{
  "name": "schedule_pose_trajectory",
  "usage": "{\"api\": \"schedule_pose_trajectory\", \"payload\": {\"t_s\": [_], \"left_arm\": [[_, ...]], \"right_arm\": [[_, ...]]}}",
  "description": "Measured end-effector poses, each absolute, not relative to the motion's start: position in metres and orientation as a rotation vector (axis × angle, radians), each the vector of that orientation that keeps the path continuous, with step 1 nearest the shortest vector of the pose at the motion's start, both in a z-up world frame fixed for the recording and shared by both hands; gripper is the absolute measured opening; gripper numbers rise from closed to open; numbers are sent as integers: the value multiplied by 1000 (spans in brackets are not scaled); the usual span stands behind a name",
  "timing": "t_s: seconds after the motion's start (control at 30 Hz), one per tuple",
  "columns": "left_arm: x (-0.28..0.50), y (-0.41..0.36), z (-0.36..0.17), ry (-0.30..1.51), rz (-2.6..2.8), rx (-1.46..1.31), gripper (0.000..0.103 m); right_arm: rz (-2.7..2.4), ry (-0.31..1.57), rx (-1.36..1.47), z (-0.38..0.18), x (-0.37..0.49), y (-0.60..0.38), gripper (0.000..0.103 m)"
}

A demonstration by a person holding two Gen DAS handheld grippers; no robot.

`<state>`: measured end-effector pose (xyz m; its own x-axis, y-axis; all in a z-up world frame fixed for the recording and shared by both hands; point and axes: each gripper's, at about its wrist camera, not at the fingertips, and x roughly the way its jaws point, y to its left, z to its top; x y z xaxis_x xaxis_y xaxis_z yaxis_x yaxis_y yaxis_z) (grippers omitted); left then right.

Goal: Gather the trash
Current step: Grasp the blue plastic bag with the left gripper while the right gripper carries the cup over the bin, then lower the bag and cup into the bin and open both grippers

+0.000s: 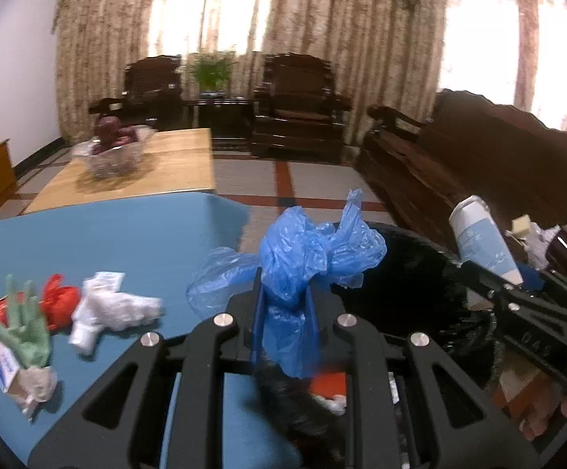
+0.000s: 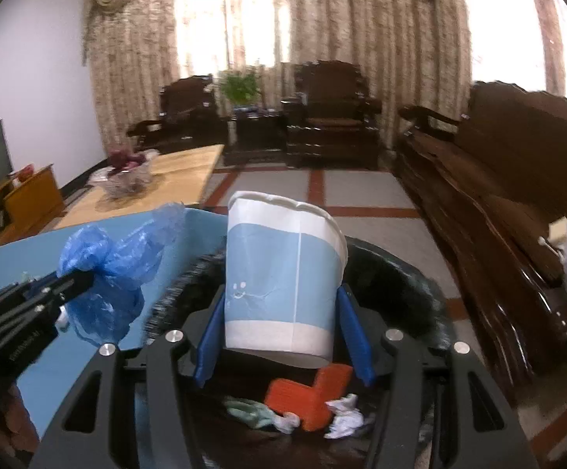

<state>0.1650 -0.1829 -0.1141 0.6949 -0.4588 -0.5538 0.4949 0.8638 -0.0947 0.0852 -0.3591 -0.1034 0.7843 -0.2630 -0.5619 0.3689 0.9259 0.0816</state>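
While the left gripper (image 1: 283,305) clamps a crumpled blue plastic bag (image 1: 307,262) at the frame's centre, the right gripper (image 2: 283,312) pinches a paper cup (image 2: 283,273) over the black bin (image 2: 400,269). More trash (image 1: 49,312) lies lower left on the blue table (image 1: 127,242).

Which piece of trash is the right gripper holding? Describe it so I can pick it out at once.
Start at the black trash bin beside the blue table. Just above its opening, the right gripper holds a paper cup upright by its sides. It is white with a pale blue band, stiff and smooth, unlike the crumpled blue plastic bag in the left gripper.
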Motion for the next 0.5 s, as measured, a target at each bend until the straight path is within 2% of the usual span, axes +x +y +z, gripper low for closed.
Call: {"api": "schedule_pose_trajectory", "payload": {"t_s": [0.5], "left_arm": [[175,-256,-147,664,-632,125,18]], "right_arm": [[-426,627,254,-141,64,-419,55]]}}
